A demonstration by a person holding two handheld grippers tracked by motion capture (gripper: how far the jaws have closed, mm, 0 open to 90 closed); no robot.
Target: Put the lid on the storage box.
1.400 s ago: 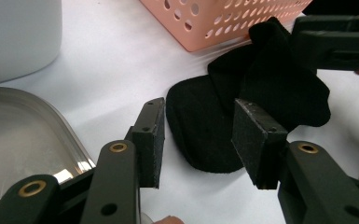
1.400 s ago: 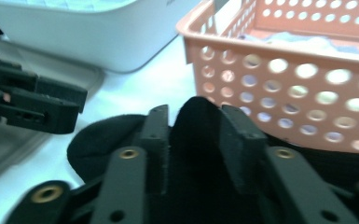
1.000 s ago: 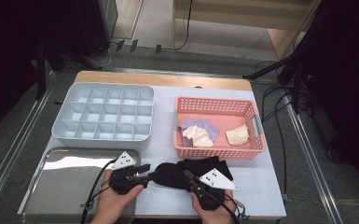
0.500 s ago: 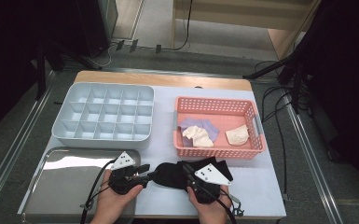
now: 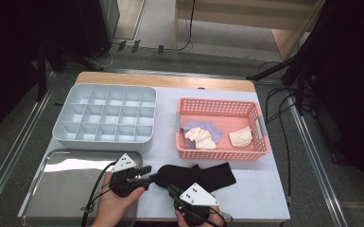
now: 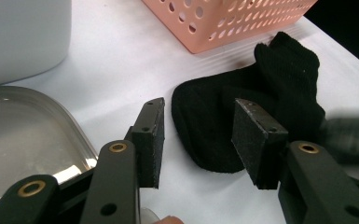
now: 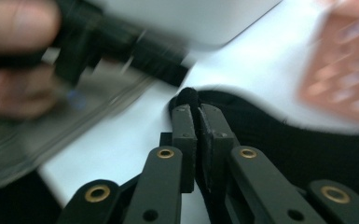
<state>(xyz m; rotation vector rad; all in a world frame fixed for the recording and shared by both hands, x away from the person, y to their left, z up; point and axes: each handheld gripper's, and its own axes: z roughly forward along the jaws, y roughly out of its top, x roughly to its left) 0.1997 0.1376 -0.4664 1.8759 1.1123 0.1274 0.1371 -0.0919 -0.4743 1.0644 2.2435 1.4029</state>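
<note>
Black sock (image 5: 196, 176) now pinched in right gripper (image 7: 196, 111) fingers, just easing; left gripper (image 6: 200, 135) half open, empty; ready for folding.

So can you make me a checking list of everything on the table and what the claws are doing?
Surface: white table, bare at the right.
Job's things: black sock lying flat near the front edge.
Clutter: grey divider box; pink basket holding small cloth pieces; metal tray.
Claws: left claw open, sock's end between its pads; right claw pinched on the sock's edge.
Cables: black cable trailing from the left claw.
Surroundings: grey floor, dark stands, floor cables.
</note>
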